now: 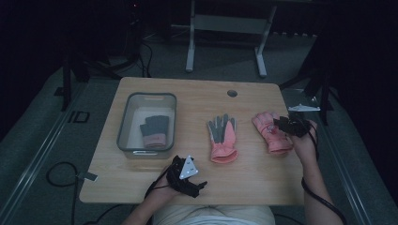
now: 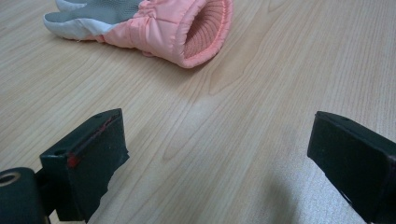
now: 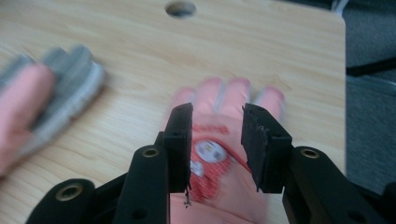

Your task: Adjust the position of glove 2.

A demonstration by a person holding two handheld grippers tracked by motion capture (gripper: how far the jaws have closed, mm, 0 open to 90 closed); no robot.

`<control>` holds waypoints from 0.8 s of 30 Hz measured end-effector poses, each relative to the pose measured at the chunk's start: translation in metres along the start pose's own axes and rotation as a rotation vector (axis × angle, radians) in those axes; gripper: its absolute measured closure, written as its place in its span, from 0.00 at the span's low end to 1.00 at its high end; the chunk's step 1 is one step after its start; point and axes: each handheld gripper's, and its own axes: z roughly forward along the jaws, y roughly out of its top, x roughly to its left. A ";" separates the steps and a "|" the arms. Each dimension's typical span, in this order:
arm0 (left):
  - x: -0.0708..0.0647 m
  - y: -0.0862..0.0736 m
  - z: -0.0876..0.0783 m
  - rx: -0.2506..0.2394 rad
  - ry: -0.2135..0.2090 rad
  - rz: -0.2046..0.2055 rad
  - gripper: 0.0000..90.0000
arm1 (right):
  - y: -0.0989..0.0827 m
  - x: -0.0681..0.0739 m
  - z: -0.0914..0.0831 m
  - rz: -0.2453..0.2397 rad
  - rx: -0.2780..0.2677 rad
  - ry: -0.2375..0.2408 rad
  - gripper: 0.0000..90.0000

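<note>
- Lying on the wooden tabletop (image 1: 197,101) in the high view are being seen two pink gloves: a palm-up glove (image 1: 222,138) near the middle and a right-hand glove (image 1: 270,131) toward the right edge. A grey bin (image 1: 126,123) with a dark glove (image 1: 153,131) inside is being shown at the left. The right hand-held gripper (image 1: 287,124) is being held over the right-hand glove; the left hand-held gripper (image 1: 199,186) is being rested near the front edge.
- In the left gripper view, the left hand-held gripper (image 2: 219,158) is being kept wide apart, released, with bare wood between its jaws; the palm-up glove (image 2: 154,25) is being seen ahead, cuff toward the camera.
- In the right gripper view, the right hand-held gripper (image 3: 215,122) is being held partly parted above the right-hand glove (image 3: 219,158), gripping nothing; the picture is being blurred.
</note>
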 end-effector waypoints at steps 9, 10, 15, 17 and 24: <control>0.000 0.000 0.000 -0.006 -0.001 -0.008 0.05 | -0.013 -0.004 0.021 -0.050 0.036 0.037 0.65; 0.000 -0.001 0.000 -0.007 -0.003 -0.010 0.05 | -0.014 -0.005 0.024 -0.045 0.040 0.042 0.65; 0.000 -0.001 0.000 -0.002 -0.001 0.001 0.05 | -0.026 0.000 0.038 -0.080 0.092 0.020 0.61; -0.001 -0.001 0.001 -0.001 -0.005 0.000 0.05 | -0.029 0.002 0.042 -0.084 0.093 0.014 0.63; -0.001 -0.002 0.002 0.004 -0.010 0.000 0.05 | -0.029 0.008 0.046 -0.074 0.120 -0.039 0.88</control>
